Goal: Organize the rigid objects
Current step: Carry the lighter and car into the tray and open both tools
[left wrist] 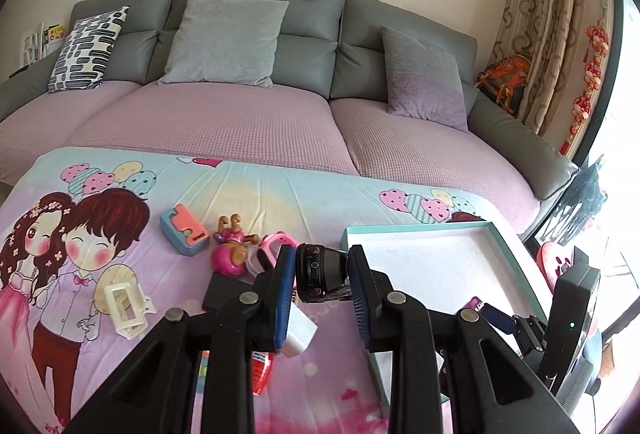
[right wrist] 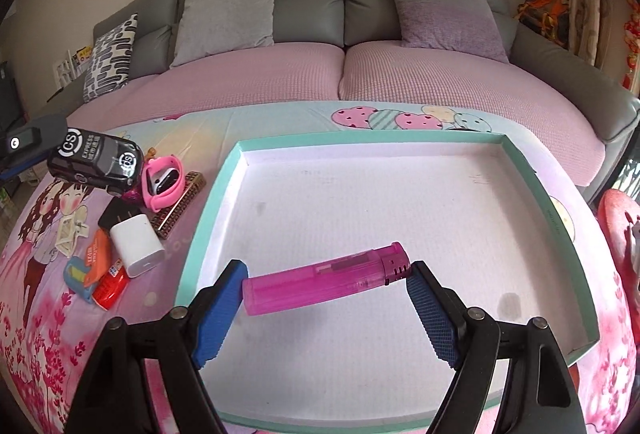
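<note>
While the right tongs (right wrist: pixel 326 298) sit spread wide inside the shallow teal-rimmed tray (right wrist: pixel 212 194), a pink lighter (right wrist: pixel 320 280) lies between the blue pads on the tray's white floor; can't tell if the tips touch it. It's the only thing in there. The left tongs (left wrist: pixel 320 274) are clamped on a black toy car (right wrist: pixel 96 162), held up above the cartoon-print desk (left wrist: pixel 280 194), left of the tray. A white charger block (right wrist: pixel 136 246) and pink watch (right wrist: pixel 164 182) lie outside it.
</note>
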The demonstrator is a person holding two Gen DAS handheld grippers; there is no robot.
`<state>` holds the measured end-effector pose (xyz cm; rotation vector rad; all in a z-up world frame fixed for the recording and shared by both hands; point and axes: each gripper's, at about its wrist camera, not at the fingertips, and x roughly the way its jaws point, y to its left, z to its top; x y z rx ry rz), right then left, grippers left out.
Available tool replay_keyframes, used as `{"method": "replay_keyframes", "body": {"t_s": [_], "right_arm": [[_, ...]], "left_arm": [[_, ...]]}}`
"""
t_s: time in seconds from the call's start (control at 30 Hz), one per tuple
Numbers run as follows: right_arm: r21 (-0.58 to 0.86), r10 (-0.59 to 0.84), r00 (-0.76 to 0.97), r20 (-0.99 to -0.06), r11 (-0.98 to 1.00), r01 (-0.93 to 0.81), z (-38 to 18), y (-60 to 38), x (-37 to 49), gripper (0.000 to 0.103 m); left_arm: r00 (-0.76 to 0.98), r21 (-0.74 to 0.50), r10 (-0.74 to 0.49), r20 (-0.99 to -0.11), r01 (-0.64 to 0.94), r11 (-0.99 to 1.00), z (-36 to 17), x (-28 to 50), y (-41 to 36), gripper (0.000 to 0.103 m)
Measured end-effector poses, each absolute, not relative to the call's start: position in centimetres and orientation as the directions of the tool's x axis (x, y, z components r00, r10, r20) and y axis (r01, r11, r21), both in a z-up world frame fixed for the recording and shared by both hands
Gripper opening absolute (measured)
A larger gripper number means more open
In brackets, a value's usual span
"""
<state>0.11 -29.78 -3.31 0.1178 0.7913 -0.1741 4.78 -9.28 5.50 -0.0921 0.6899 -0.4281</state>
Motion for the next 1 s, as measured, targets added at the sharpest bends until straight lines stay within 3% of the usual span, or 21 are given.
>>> {"method": "replay_keyframes", "body": {"t_s": [0.43,0.83,1.0], "right_arm": [[0.028,-0.317,0.571,-0.757,0.858,0.513,-4.3,-38.2,-2.4,0.084],[0.032,-0.299,0.553,-0.777,0.86,0.509,-5.2,-38.7,-2.1,0.084],[0.0,-0.314,0.536,-0.784,0.863,0.505,-5.2,-38.3,-1.8,0.084]], "left_arm": [[0.543,-0.264,-0.557,-0.628,0.525,0.809,2.0,4.1,-18.3,0.028],[0.439,-0.371,-0.579,-0.687,0.473,0.799,-1.9,5.5,-19.7,0.029],[0.444,-0.335,-0.539,-0.716,0.459,0.823,-2.2,5.6,-19.6,0.029]]}}
